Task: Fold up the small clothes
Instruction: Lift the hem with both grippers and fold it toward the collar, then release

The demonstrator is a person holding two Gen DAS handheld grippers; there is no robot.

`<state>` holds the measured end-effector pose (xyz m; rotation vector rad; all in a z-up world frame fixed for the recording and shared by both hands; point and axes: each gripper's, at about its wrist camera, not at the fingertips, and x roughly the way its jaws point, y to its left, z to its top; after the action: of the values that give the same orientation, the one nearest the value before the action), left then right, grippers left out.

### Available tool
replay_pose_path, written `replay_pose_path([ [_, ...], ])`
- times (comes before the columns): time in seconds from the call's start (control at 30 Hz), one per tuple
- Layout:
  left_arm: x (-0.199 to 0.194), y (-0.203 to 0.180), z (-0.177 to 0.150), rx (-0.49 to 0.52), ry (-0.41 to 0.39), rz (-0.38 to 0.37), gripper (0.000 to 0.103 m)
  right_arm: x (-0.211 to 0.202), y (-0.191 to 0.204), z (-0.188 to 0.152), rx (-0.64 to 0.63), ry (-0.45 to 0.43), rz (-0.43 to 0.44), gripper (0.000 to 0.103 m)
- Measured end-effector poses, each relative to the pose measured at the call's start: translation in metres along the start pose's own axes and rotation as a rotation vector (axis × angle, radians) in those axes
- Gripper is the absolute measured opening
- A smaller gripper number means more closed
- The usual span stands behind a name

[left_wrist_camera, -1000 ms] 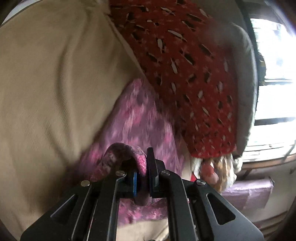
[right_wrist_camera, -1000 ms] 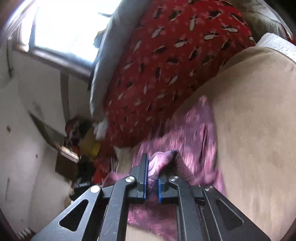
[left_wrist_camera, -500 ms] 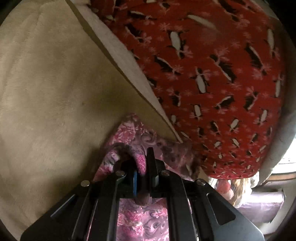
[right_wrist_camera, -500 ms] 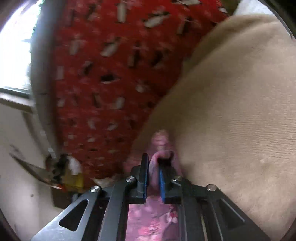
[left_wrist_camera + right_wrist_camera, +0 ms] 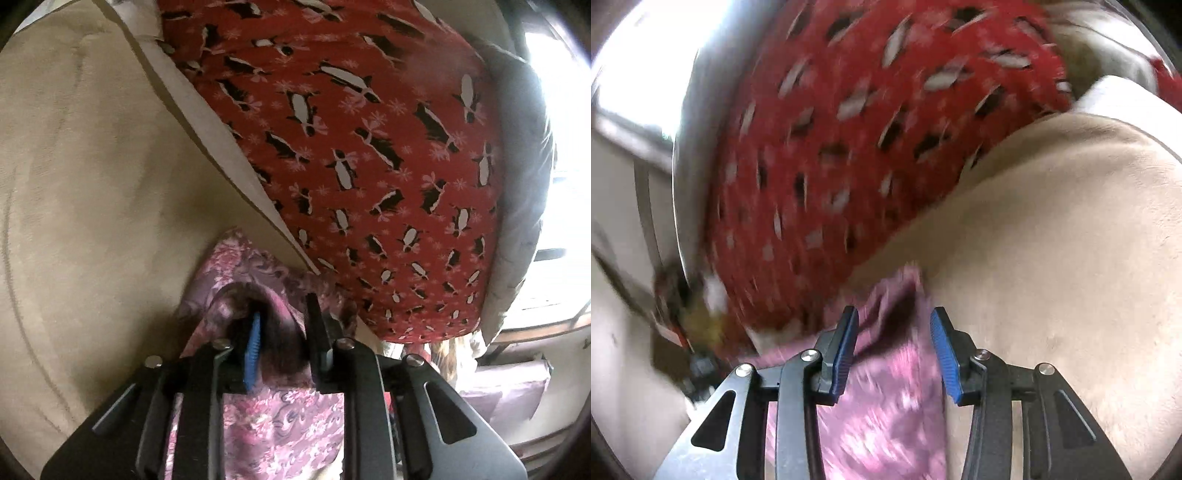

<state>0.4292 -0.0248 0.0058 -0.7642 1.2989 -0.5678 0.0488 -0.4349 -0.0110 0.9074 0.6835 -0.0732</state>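
A small pink floral garment (image 5: 273, 421) lies on a beige blanket (image 5: 92, 206), close to the edge of a red penguin-print cloth (image 5: 369, 147). My left gripper (image 5: 282, 325) sits over the garment's far edge. Its jaws are opening, and a raised fold of the garment stands loosely between them. In the blurred right wrist view the same garment (image 5: 886, 413) runs under my right gripper (image 5: 894, 332). That gripper's jaws are opening too, its blue pads (image 5: 943, 354) stand clear of the cloth, and a slack fold lies between them.
The red penguin-print cloth (image 5: 857, 147) covers a raised bulk just beyond the garment, with a grey padded edge (image 5: 524, 206) behind it. A bright window (image 5: 565, 92) and clutter lie past the bed's edge. The beige blanket (image 5: 1071, 240) spreads wide beside the garment.
Both grippers carried the garment's edge forward toward the red cloth and laid it down. Their jaws, pinched on the cloth before, have now parted, and the fold sits loose.
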Motion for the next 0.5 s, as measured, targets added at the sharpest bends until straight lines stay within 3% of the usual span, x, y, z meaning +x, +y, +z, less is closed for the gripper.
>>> replay_pose_path([
  [0.07, -0.003, 0.003, 0.003, -0.02, -0.04, 0.01, 0.044, 0.01, 0.008, -0.006, -0.039, 0.032, 0.034, 0.041],
  [0.1, -0.005, 0.003, 0.008, -0.039, -0.065, 0.023, 0.046, 0.018, 0.012, -0.006, -0.041, 0.052, 0.045, 0.04],
  [0.2, -0.008, 0.0, 0.017, -0.067, -0.082, 0.016, 0.046, 0.049, 0.021, 0.001, -0.037, 0.093, 0.034, 0.038],
  [0.27, -0.01, -0.006, 0.016, -0.033, -0.08, 0.02, 0.046, 0.059, 0.027, 0.012, -0.018, 0.044, 0.034, 0.037],
  [0.37, -0.007, -0.021, -0.002, 0.136, -0.018, 0.051, 0.051, 0.049, 0.022, 0.021, 0.057, -0.062, 0.066, 0.04],
  [0.5, 0.017, -0.029, -0.049, 0.413, 0.128, 0.14, 0.051, 0.026, 0.005, 0.025, 0.096, -0.106, 0.028, 0.04],
])
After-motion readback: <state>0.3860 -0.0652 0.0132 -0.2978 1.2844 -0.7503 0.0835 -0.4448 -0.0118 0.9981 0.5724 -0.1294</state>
